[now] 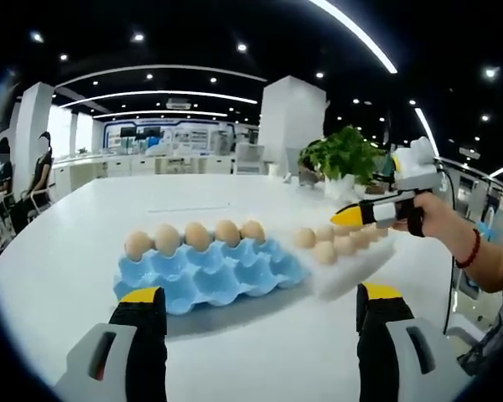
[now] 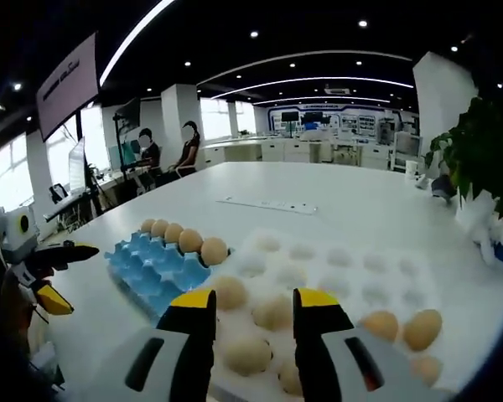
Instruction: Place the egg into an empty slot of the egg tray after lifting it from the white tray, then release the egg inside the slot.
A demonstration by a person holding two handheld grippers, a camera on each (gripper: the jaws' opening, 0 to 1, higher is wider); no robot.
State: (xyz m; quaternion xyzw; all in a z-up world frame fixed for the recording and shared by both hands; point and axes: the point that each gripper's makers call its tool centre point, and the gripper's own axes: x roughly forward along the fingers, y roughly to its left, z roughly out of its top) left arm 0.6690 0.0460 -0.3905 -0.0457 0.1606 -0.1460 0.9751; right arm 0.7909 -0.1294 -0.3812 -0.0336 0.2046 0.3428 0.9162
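The blue egg tray [image 1: 210, 272] lies in front of my left gripper [image 1: 260, 297], whose jaws stand wide apart with nothing between them. Several brown eggs [image 1: 197, 235] fill its far row; the nearer slots are empty. To its right is the white tray [image 1: 365, 261] with more eggs [image 1: 323, 251]. My right gripper [image 1: 345, 218], held by a hand, hovers over that tray. In the right gripper view my right gripper [image 2: 256, 303] is open just above the white tray [image 2: 344, 255], with one egg [image 2: 272, 312] seen between its jaws, still lying in the tray. The blue tray [image 2: 155, 266] lies left of it.
Everything rests on a large white table [image 1: 67, 276]. A potted plant [image 1: 344, 155] stands at the far side. My left gripper [image 2: 54, 272] shows open at the left edge. Two seated people [image 2: 163, 155] are beyond the table's far end.
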